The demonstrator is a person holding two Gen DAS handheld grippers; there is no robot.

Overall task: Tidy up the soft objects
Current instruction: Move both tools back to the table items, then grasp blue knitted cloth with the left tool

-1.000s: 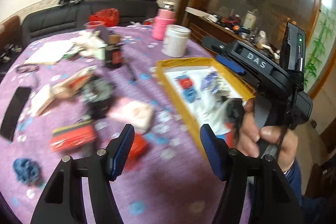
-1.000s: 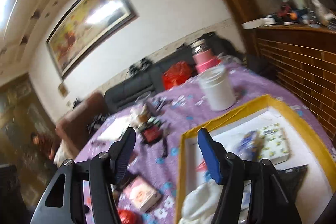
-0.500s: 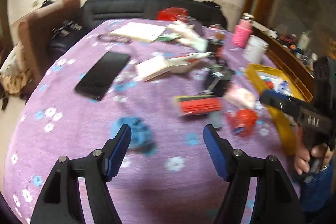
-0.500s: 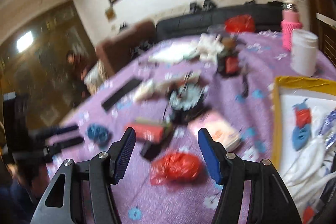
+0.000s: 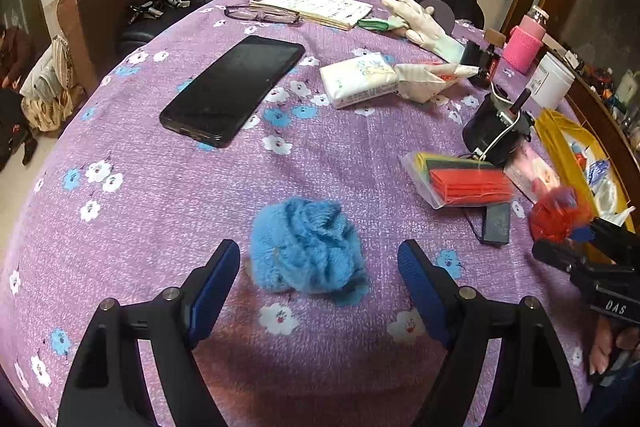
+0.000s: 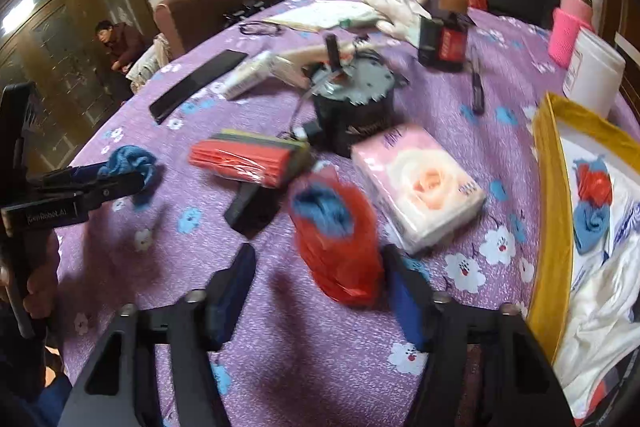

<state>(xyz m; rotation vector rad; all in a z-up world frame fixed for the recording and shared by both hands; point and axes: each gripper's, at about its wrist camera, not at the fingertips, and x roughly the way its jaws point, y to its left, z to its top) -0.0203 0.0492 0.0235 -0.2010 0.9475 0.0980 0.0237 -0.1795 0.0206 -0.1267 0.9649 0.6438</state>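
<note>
A fuzzy blue soft ball (image 5: 306, 247) lies on the purple flowered tablecloth (image 5: 160, 207). My left gripper (image 5: 318, 267) is low over it. Its jaws are opening, with the ball between the blue pads and neither pad touching it. A red plastic bag (image 6: 336, 239) with something blue inside lies between the fingers of my right gripper (image 6: 320, 271). Those jaws are closing; the right pad is close against the bag and the left pad stands apart. At the right, the yellow tray (image 6: 554, 227) holds red and blue soft pieces and white cloth.
Around the bag lie a pink tissue pack (image 6: 420, 183), a red folded pack (image 6: 248, 157), a small black box (image 6: 250, 207) and a black round device (image 6: 352, 103). Farther back are a phone (image 5: 236, 91), another tissue pack (image 5: 360, 79), a rubber glove (image 5: 420, 23) and a white jar (image 6: 592, 75).
Both grippers swung left, away from the yellow tray, and came down over the table. The left now frames the blue ball, jaws wider. The right frames the red bag, jaws narrower.
</note>
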